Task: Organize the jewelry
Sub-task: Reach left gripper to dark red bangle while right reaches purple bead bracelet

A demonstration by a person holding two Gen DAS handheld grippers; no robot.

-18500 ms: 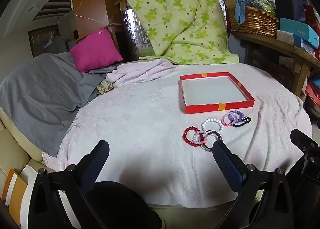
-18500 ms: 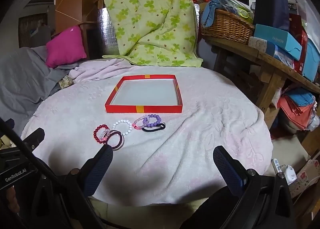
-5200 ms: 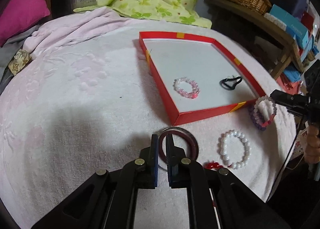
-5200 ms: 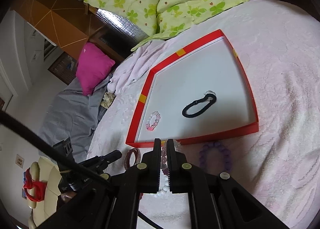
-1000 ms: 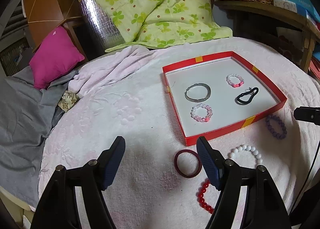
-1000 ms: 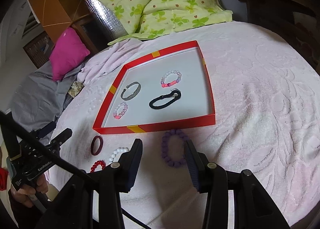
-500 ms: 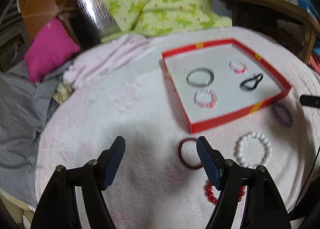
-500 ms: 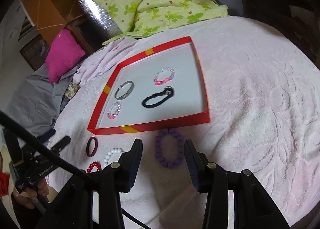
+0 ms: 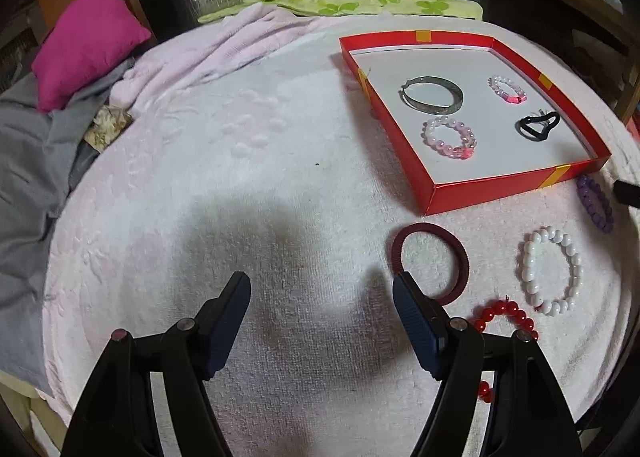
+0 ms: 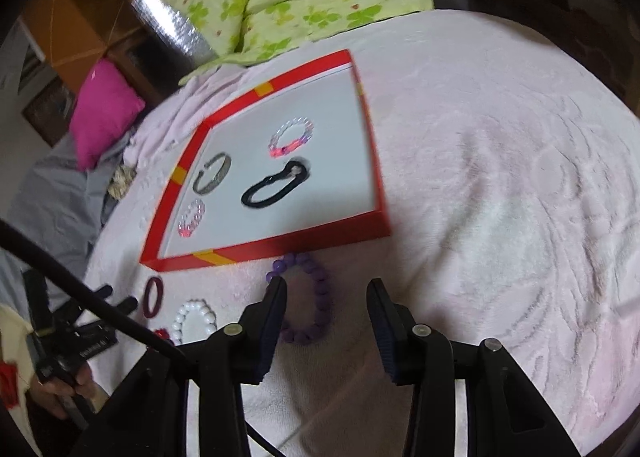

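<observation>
We count four pieces in the red tray (image 9: 434, 193); four bracelets (image 9: 550, 271) lie on the blanket by its near edge. Left hand-held gripper (image 9: 322, 299) apart, empty; right hand-held gripper (image 10: 327, 307) apart, just been closing around the purple bracelet (image 10: 316, 297).

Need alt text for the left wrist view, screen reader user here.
Open left gripper hangs over a pink blanket, its right finger overlapping a dark red bangle. Red tray behind holds four pieces; white, red and purple bracelets lie outside.

red bead bracelet (image 9: 505, 315): partly hidden behind left tool (image 9: 322, 299) | right-wrist view: motion-blurred
</observation>
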